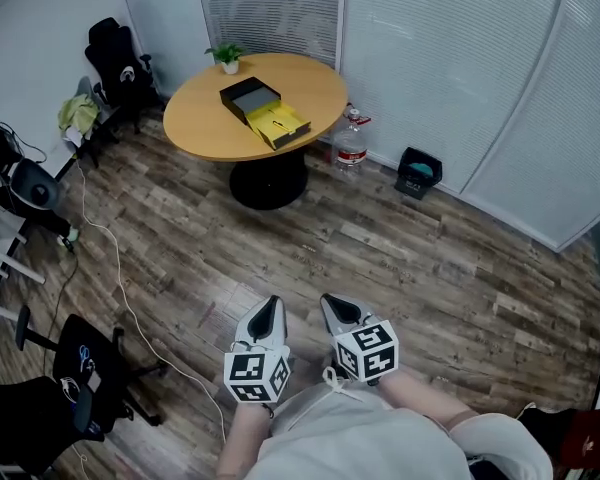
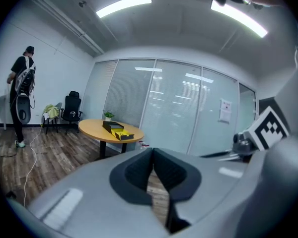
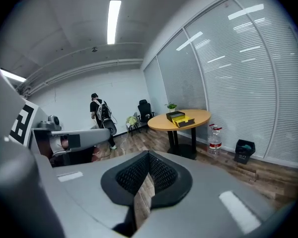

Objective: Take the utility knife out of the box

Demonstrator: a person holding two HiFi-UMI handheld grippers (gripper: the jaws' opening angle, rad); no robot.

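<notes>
Black open box with a yellow tray (image 1: 264, 112) sits on the round wooden table (image 1: 195, 128), well apart from us (utility knife too small to see). Our grey left gripper (image 1: 271, 306) and grey right gripper (image 1: 332, 306) are clenched, empty.

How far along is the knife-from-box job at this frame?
Nothing looks done: the box sits on the round table across the room, its yellow part exposed; no knife can be made out at this distance. In hand: nothing; the left tool and right tool are both shut and empty, held near the person's body. Still to do: walk to the table, reach in, grip the knife, lift it out.
</notes>
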